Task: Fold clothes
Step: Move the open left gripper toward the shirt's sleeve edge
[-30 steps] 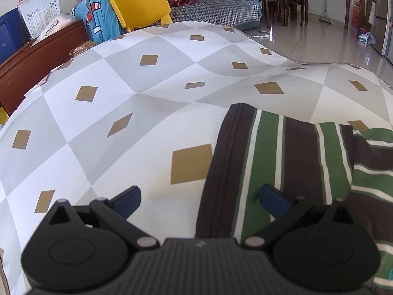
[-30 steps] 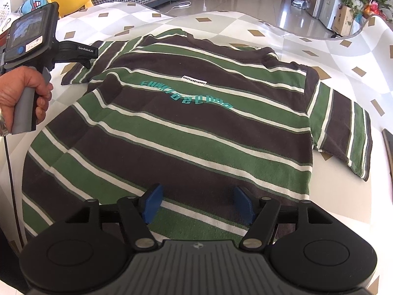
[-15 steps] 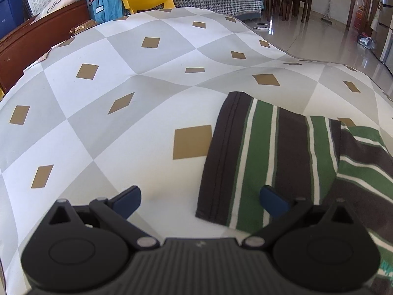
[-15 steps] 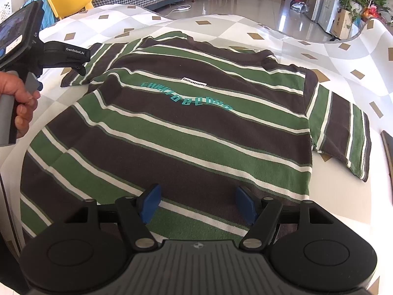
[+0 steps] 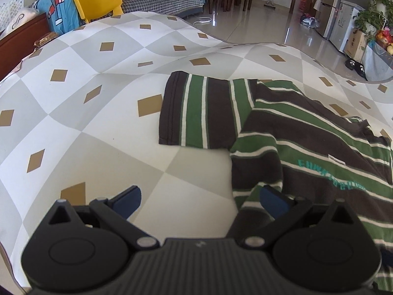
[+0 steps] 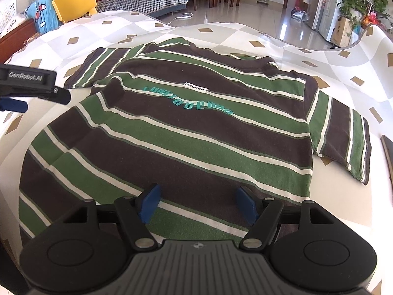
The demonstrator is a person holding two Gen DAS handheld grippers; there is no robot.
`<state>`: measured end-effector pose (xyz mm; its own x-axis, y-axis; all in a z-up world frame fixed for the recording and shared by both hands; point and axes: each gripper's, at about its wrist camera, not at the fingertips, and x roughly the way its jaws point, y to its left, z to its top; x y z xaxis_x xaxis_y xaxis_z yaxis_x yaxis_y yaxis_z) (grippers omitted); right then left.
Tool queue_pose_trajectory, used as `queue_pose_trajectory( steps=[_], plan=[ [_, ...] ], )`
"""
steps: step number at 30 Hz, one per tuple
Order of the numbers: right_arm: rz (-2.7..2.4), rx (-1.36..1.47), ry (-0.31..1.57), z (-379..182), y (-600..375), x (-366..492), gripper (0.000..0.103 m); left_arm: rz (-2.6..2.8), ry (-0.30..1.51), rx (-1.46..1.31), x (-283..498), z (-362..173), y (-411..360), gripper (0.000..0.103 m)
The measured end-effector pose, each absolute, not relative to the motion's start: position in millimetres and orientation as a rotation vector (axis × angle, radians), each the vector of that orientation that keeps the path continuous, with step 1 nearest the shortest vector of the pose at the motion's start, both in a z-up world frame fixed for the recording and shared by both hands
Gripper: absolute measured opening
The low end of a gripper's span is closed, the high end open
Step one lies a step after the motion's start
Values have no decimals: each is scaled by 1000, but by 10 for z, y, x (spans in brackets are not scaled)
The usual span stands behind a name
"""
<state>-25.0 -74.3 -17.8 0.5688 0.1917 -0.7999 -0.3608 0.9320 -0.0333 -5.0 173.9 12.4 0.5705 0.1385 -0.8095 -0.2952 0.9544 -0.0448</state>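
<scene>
**A:** What does the right wrist view show that the left one misses?

**B:** The whole striped T-shirt (image 6: 196,127), brown, green and white, lying flat and face up on the checked tablecloth (image 6: 319,56). Teal lettering and a small white label sit near the centre. One sleeve reaches toward 10 o'clock, the other toward 3 o'clock. The right gripper (image 6: 197,202) is over the shirt's near part at 6 o'clock. Its jaws have just been opening and now stand spread wide, with striped cloth showing between the blue pads; the pads press on nothing.

**A:** Is the other tool in that view?

**B:** Yes, the left gripper (image 6: 14,98) comes in at 9 o'clock, a black body and one blue pad over the cloth just beside the shirt's side edge. No hand shows.

**A:** And the left wrist view?

**B:** It shows only the shirt's left part: one sleeve (image 5: 203,115) lying flat at the centre and the body running off toward 3 o'clock. The left tool's jaws are spread wide; one blue pad is over bare tablecloth, the other over the shirt's side edge, and nothing is pinched. Whether the pads touch the fabric I cannot tell.

**A:** Anything behind?

**B:** A yellow chair (image 5: 98,0) at 11 o'clock
</scene>
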Motion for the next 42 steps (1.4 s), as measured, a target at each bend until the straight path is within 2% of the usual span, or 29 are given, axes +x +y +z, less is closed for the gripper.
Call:
queue_pose_trajectory(
  steps=[10,29,42],
  plan=[
    [298,-174,918,-117,-740,-310,67,117,982,-163,-436,45,1483,103],
    [369,-41,954,34,-741,-669,67,18,1025,-132,-500,-100,1262,103],
    [450,-67,943,51,-619,-723,67,-1,1016,-258,-489,-80,1380,103]
  ],
)
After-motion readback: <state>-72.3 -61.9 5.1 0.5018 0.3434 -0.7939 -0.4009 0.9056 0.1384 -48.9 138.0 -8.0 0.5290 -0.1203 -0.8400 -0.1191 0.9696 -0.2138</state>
